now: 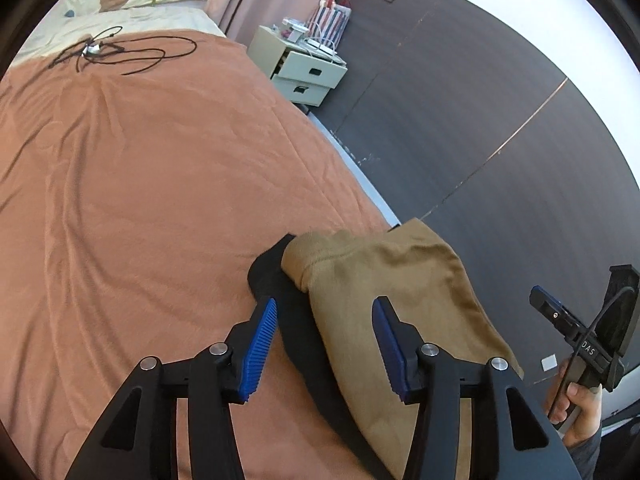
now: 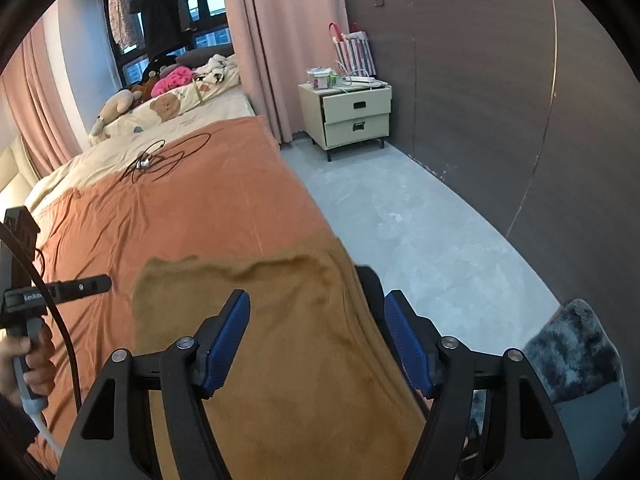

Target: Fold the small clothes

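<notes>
On the rumpled orange bedspread (image 1: 140, 208), the left gripper (image 1: 325, 344) hangs with its blue ribbed pads spread apart and pinching nothing, its left pad over a black garment (image 1: 276, 280) and its right pad over the folded tan knit garment (image 1: 384, 276) that lies on top of that black one at the bed's right edge. Further right, the right gripper (image 2: 318, 340) also stands with its jaws apart and empty above the same tan cloth, which stretches beneath and between its fingers, with a strip of black showing past its right side toward the grey floor (image 2: 420, 232).
</notes>
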A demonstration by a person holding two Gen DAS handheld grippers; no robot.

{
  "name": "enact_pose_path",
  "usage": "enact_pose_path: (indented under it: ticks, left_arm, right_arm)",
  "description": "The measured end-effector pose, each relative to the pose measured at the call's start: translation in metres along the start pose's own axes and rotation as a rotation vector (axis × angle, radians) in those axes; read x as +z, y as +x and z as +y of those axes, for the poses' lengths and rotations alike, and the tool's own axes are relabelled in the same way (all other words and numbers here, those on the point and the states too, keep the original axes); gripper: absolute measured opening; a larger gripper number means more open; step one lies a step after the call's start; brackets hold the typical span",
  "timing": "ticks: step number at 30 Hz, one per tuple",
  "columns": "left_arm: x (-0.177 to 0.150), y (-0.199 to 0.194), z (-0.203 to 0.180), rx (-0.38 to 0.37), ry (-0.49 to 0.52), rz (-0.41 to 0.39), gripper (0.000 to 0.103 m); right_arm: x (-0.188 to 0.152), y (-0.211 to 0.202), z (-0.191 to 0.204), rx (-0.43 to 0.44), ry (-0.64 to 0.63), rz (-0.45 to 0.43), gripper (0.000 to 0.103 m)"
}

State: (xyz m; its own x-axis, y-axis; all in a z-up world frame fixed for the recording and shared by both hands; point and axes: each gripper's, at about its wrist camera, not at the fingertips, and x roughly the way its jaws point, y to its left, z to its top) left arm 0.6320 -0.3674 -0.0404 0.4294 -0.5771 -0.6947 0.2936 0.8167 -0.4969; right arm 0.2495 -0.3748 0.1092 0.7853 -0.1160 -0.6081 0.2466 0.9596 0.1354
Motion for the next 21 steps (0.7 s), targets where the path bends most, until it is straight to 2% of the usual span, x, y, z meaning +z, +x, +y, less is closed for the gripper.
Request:
enact_pose_path:
  ticks: [3, 7, 9, 13, 14, 15, 21]
  left_arm:
    - [0.004, -0.008, 0.001, -0.004, -0.002, -0.002, 0.058]
    - [0.0, -0.034, -0.004, -0.003, 0.009, -0.016, 0.074]
    - [-0.005, -0.049, -0.008, 0.0, 0.019, -0.026, 0.082]
    - [-0.015, -0.075, -0.013, 0.01, 0.029, -0.038, 0.096]
    - [-0.018, -0.083, -0.015, 0.02, 0.035, -0.042, 0.1]
    - [-0.021, -0.091, -0.016, 0.025, 0.042, -0.047, 0.101]
    - [-0.046, -0.142, -0.027, 0.05, 0.086, -0.073, 0.103]
  right_arm:
    - [0.001, -0.009, 0.007, -0.021, -0.009, 0.002, 0.068]
    - [0.005, -0.025, 0.014, -0.035, 0.006, 0.02, 0.069]
    - [0.002, -0.031, 0.025, -0.046, 0.009, 0.029, 0.082]
    - [-0.002, -0.055, 0.037, -0.059, 0.015, 0.038, 0.089]
    - [-0.004, -0.061, 0.041, -0.061, 0.013, 0.041, 0.095]
    - [-0.004, -0.067, 0.045, -0.071, 0.008, 0.04, 0.103]
    - [-0.014, -0.102, 0.078, -0.091, -0.02, 0.014, 0.103]
